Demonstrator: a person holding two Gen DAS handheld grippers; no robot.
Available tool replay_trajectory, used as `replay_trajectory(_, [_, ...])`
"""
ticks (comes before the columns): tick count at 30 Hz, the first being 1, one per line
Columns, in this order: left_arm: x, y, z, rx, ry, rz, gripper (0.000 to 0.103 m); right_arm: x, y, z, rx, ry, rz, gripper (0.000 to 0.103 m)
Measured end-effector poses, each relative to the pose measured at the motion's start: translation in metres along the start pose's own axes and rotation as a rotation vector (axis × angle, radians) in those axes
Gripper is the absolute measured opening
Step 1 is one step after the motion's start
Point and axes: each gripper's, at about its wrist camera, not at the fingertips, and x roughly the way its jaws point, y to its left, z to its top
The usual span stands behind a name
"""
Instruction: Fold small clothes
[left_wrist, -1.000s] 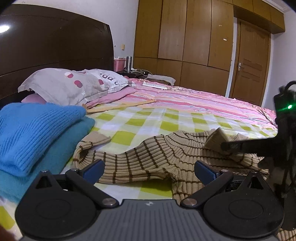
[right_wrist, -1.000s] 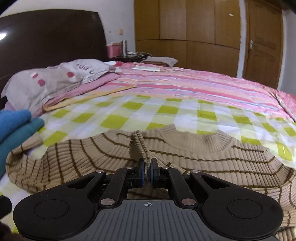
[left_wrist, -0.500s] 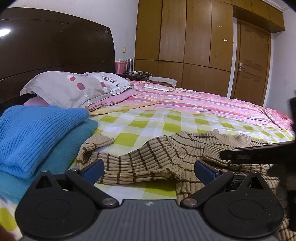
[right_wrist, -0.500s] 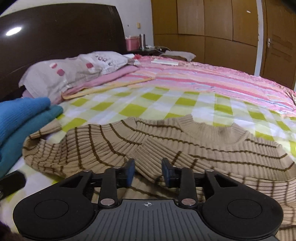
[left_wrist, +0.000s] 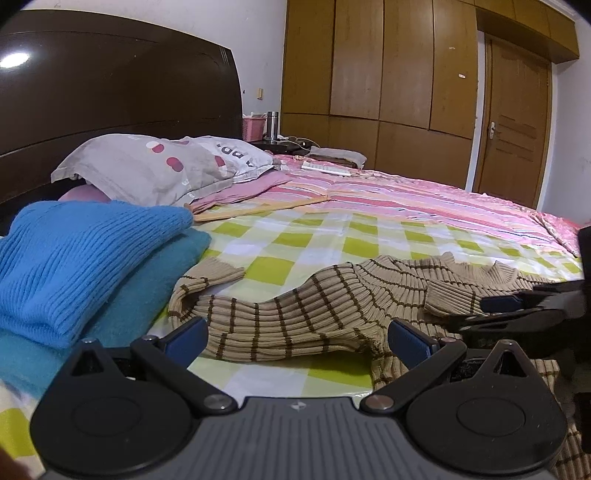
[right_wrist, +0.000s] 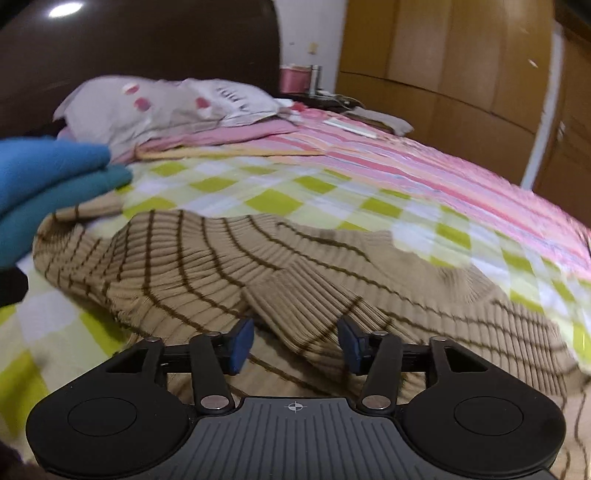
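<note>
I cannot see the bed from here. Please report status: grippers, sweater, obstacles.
Right hand-held gripper opening, pads off the cuff. Left hand-held gripper open, empty. Striped sweater flat, one sleeve folded in. Blue knits beside it, apart.

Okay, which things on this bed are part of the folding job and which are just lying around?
Job:
- tan striped sweater
- folded blue sweater
- teal garment beneath it
- left gripper, open
- right gripper, opening, sleeve cuff between pads

Lying about:
- grey pillow
- pink basket
- steel flask

Right gripper (right_wrist: 295, 341) opening; left gripper (left_wrist: 295, 338) apparently agape.
</note>
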Motion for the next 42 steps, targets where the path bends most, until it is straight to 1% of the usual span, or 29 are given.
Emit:
replay_trajectory(1, [0.000,0.000,0.000,0.005,0.000,-0.002,0.103,0.004,0.004,0.000,-0.034,0.000,-0.018,0.053])
replay_trajectory(2, [0.000,-0.001,0.000,0.010,0.000,-0.003,0.103,0.007,0.007,0.001,-0.056,0.003,-0.042,0.048])
replay_trajectory(3, [0.000,-0.002,0.000,0.015,-0.001,-0.004,0.103,0.011,0.009,0.001,-0.066,0.011,-0.064,0.032])
replay_trajectory(4, [0.000,-0.002,0.000,0.021,-0.004,-0.005,0.103,0.015,0.007,0.003,-0.054,0.021,-0.077,0.019])
replay_trajectory(5, [-0.001,-0.002,0.000,0.027,-0.009,-0.004,0.103,0.016,0.005,0.005,-0.027,0.030,-0.070,0.004])
replay_trajectory(7, [-0.002,-0.003,0.001,0.033,-0.017,-0.002,0.103,0.012,0.001,0.010,0.032,0.009,-0.057,0.004])
replay_trajectory(8, [-0.003,-0.003,0.001,0.033,-0.018,-0.001,0.103,0.009,0.003,0.012,0.031,-0.012,-0.056,0.004])
replay_trajectory(11, [-0.002,0.000,0.001,0.022,-0.013,0.003,0.103,0.004,0.014,0.014,-0.009,-0.043,-0.027,0.004])
replay_trajectory(13, [-0.001,0.003,0.002,0.014,-0.011,0.008,0.103,0.008,0.023,0.012,-0.043,-0.026,-0.005,0.005])
replay_trajectory(15, [-0.001,0.005,0.003,0.007,-0.013,0.017,0.103,0.016,0.028,0.009,-0.061,0.022,0.004,0.013])
replay_trajectory(16, [-0.001,0.007,0.003,0.001,-0.014,0.020,0.103,0.019,0.029,0.007,-0.063,0.045,0.008,0.015])
replay_trajectory(17, [-0.001,0.009,0.004,-0.006,-0.015,0.025,0.103,0.019,0.029,0.007,-0.061,0.050,0.008,0.017])
replay_trajectory(18, [0.000,0.012,0.004,-0.013,-0.016,0.028,0.103,0.015,0.028,0.007,-0.056,0.044,0.008,0.025])
replay_trajectory(19, [0.000,0.015,0.005,-0.021,-0.018,0.034,0.103,0.012,0.028,0.009,-0.049,0.038,0.011,0.030])
replay_trajectory(20, [0.000,0.018,0.005,-0.028,-0.020,0.040,0.103,0.006,0.027,0.011,-0.040,0.026,0.018,0.039])
replay_trajectory(21, [0.001,0.020,0.006,-0.034,-0.022,0.046,0.103,0.001,0.027,0.013,-0.035,0.009,0.026,0.042])
replay_trajectory(24, [0.008,0.030,0.008,-0.056,-0.035,0.088,0.103,-0.013,0.029,0.024,-0.031,-0.028,0.055,0.042])
replay_trajectory(26, [0.017,0.035,0.010,-0.061,-0.012,0.130,0.103,-0.016,0.031,0.033,-0.010,-0.032,0.083,0.042])
replay_trajectory(28, [0.024,0.040,0.012,-0.058,0.012,0.151,0.103,-0.015,0.035,0.046,0.020,-0.024,0.139,0.042])
replay_trajectory(32, [0.032,0.046,0.012,-0.029,0.007,0.177,0.103,0.001,0.049,0.075,0.067,-0.006,0.240,0.042])
replay_trajectory(35, [0.040,0.052,0.010,-0.060,0.038,0.168,0.097,0.025,0.063,0.095,0.112,0.052,0.328,0.042])
replay_trajectory(37, [0.044,0.054,0.007,-0.057,0.053,0.166,0.094,0.046,0.072,0.107,0.154,0.101,0.397,0.042])
replay_trajectory(39, [0.047,0.054,0.006,-0.038,0.060,0.180,0.092,0.063,0.082,0.116,0.169,0.135,0.433,0.042])
replay_trajectory(41, [0.048,0.056,0.004,-0.029,0.066,0.186,0.087,0.083,0.090,0.124,0.198,0.176,0.468,0.042])
replay_trajectory(42, [0.049,0.057,0.003,-0.029,0.071,0.185,0.087,0.092,0.093,0.126,0.212,0.194,0.485,0.042])
